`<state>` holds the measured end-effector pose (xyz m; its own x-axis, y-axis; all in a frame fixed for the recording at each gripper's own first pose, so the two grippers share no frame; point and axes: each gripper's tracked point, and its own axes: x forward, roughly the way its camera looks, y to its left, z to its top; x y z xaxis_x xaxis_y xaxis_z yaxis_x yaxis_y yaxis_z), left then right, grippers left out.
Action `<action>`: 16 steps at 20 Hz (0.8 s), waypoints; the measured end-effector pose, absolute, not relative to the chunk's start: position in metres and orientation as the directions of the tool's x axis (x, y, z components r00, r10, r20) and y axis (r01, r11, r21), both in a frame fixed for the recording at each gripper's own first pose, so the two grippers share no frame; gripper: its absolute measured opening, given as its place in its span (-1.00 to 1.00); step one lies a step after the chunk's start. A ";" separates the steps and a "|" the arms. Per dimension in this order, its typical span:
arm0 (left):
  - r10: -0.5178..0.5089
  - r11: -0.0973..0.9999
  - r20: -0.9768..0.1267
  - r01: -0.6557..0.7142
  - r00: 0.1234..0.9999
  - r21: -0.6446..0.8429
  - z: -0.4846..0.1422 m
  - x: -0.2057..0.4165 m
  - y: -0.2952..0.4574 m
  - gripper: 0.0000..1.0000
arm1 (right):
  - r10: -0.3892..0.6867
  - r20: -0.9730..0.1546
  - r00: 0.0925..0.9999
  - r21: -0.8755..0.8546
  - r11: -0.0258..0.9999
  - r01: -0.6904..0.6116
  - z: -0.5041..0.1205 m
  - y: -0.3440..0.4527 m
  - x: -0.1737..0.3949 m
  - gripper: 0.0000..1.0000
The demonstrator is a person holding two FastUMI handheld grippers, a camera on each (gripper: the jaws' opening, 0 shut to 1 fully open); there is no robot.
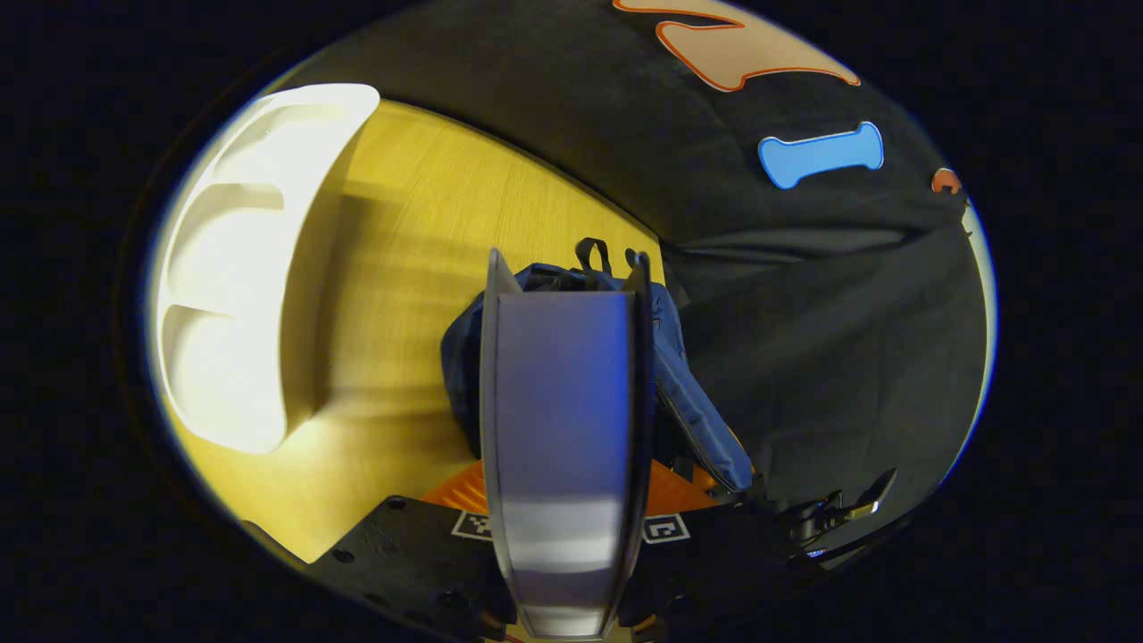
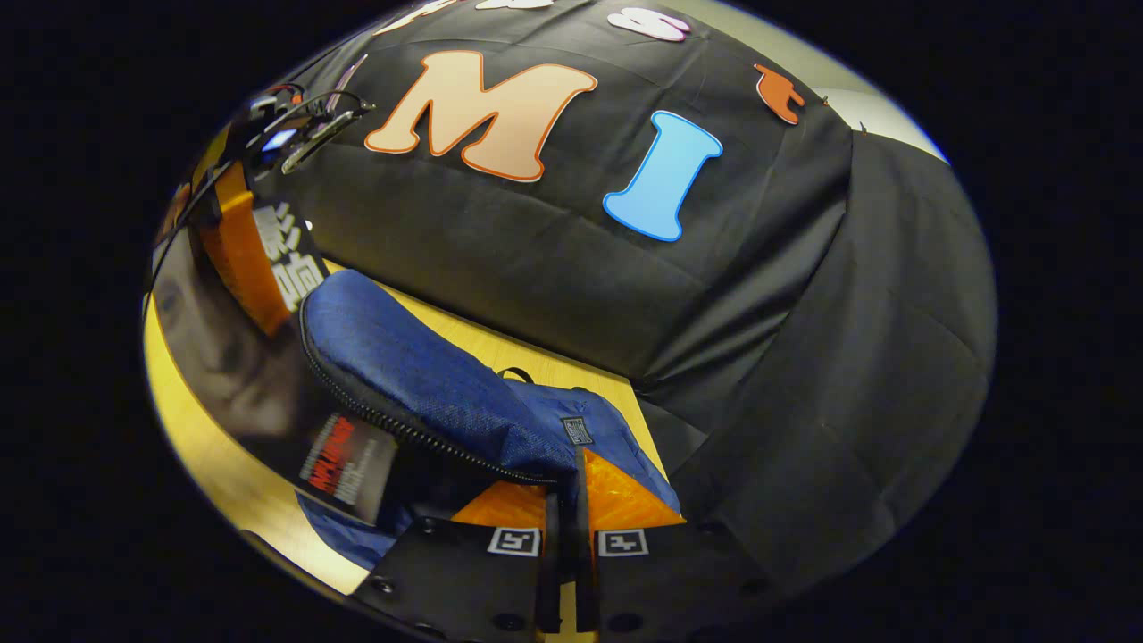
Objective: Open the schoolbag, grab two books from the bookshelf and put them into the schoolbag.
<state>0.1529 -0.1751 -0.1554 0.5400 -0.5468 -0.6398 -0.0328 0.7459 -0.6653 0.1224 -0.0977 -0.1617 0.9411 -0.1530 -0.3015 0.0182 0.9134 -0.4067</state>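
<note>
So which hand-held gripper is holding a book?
The left hand-held gripper: it clamps a book over the schoolbag. The right hand-held gripper pinches the schoolbag's flap instead.

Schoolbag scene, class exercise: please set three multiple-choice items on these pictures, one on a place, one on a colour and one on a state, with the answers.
1. In the left gripper view, where does the white bookshelf stand from the schoolbag?
A. To its left
B. To its right
C. On top of it

2. What colour is the schoolbag?
A. Red
B. Blue
C. Green

3. What state is the schoolbag in?
A. Zipped shut
B. Turned inside out
C. Open, with its flap held up

Answers:
1 A: the bookshelf sits at the left of the table, and the schoolbag lies to its right.
2 B: its fabric is blue in both views.
3 C: the right gripper pinches the flap by its zipper edge, and a book sits in the opening.
</note>
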 end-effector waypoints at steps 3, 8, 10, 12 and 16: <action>-0.584 0.701 -0.569 0.006 0.579 -0.713 -0.172 0.168 -0.200 -0.22 | -0.134 -0.300 0.945 -0.405 0.914 0.001 -0.160 -0.097 0.124 -0.77; -0.648 0.611 -0.464 0.050 0.604 -0.790 -0.199 0.193 -0.241 -0.23 | -0.109 -0.294 0.950 -0.375 0.927 -0.009 -0.158 -0.097 0.127 -0.81; -0.670 0.584 -0.448 0.047 0.592 -0.811 -0.214 0.200 -0.260 -0.23 | -0.097 -0.293 0.951 -0.371 0.929 -0.019 -0.157 -0.096 0.128 -0.77; -0.695 0.538 -0.412 0.047 0.589 -0.842 -0.222 0.207 -0.278 -0.23 | -0.086 -0.292 0.952 -0.369 0.929 -0.029 -0.158 -0.093 0.127 -0.81; -0.703 0.465 -0.359 0.015 0.613 -0.885 -0.233 0.221 -0.293 -0.24 | -0.084 -0.295 0.952 -0.373 0.927 -0.033 -0.161 -0.096 0.126 -0.81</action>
<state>0.2205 -0.2931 -0.2327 0.6135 -0.7032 -0.3595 0.0146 0.4652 -0.8851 0.1258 -0.0958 -0.1608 0.9518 -0.0845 -0.2947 -0.0331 0.9273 -0.3728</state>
